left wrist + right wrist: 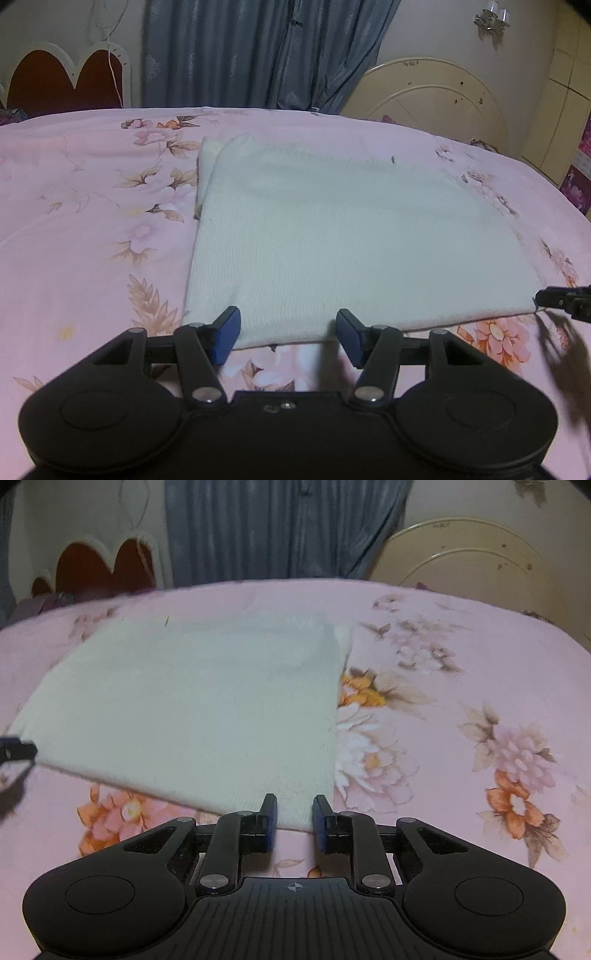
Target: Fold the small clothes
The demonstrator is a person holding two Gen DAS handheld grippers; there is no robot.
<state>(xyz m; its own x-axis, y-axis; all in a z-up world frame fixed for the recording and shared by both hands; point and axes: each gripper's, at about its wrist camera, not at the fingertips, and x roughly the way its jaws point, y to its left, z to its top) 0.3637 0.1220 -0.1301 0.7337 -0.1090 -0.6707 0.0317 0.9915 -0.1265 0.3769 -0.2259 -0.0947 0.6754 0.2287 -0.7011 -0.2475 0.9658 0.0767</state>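
A white knit garment [332, 236] lies flat on the pink floral bedspread [92, 221], folded to a rough rectangle with a second layer showing at its far left edge. My left gripper [288, 332] is open, its blue pads at the garment's near edge towards the left corner, empty. In the right wrist view the same garment [192, 709] fills the left half. My right gripper [294, 821] is open with a narrower gap, at the garment's near right corner, holding nothing. Each gripper's tip shows at the edge of the other view.
The bedspread [461, 720] stretches far to both sides. Behind the bed stand a blue curtain [258, 51], a red and white headboard [62, 77] and a cream rounded board [436, 96]. A wardrobe [565, 110] is at the far right.
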